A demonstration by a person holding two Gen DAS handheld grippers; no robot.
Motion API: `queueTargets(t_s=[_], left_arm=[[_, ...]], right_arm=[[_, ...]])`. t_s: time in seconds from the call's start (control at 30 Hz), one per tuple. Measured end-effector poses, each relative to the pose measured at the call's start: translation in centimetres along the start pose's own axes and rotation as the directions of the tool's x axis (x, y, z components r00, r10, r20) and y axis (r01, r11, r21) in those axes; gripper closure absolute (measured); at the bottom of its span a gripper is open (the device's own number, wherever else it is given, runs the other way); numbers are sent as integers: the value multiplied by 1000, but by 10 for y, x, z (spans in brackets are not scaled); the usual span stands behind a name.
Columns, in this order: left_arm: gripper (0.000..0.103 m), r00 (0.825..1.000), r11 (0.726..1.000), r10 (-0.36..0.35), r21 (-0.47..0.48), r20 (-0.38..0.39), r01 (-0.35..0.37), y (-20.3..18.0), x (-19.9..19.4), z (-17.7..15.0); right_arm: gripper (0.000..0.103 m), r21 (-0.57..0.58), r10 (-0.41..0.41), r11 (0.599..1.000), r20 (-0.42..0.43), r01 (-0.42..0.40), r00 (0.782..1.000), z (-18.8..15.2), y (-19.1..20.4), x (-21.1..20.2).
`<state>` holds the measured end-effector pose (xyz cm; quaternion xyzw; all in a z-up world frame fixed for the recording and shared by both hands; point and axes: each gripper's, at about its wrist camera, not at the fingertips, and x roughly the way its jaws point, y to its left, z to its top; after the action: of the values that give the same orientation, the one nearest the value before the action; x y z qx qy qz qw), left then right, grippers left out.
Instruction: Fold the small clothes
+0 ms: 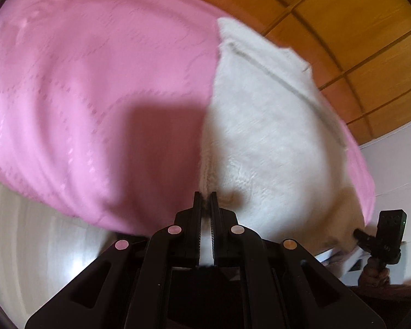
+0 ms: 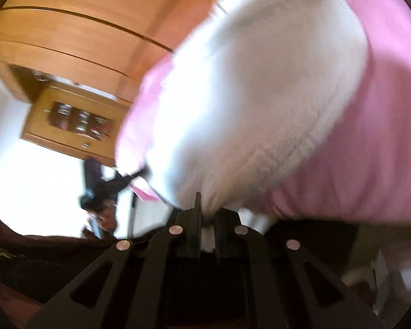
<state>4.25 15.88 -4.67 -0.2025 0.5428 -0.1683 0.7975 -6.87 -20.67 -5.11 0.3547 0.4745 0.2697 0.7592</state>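
1. The left gripper (image 1: 205,194) pinches the edge of the fluffy white and pink cloth (image 1: 260,137), which hangs in the air.
2. The right gripper (image 2: 207,203) pinches the cloth's other edge.
3. Only the right view shows a wooden cabinet with a glass door (image 2: 76,120), left of the cloth.

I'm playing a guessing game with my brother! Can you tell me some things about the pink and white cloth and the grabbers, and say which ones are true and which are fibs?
1. The left gripper is pinching the white fleece side of the garment. True.
2. The garment is blue and green. False: it is pink on one side and white and fluffy on the other.
3. The right gripper is shut on the same garment. True.
4. The garment lies flat and neatly folded. False: it is held up between the two grippers, not yet folded.
5. Wooden cabinets show behind the cloth. True.
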Motion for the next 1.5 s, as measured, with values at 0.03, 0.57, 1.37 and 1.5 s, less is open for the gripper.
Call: queueTargets(t_s=[0.03,0.57,1.37,1.5], left_arm=[[98,1000,1000,-23,-1,8,23,-3,-2,5],[100,991,980,-114,-153,73,124,-37,45,151],[95,999,970,-5,242,39,-5,-47,70,86],[99,997,971,18,236,72,-35,-45,53,80]], right_arm=[[97,-7,18,1000,44,-17,999,9,5,-7],[98,255,-319,938,358,236,878,150,-67,-23],[76,52,-536,840,227,539,813,81,-57,2],[89,25,-514,852,232,523,826,81,-50,-8]])
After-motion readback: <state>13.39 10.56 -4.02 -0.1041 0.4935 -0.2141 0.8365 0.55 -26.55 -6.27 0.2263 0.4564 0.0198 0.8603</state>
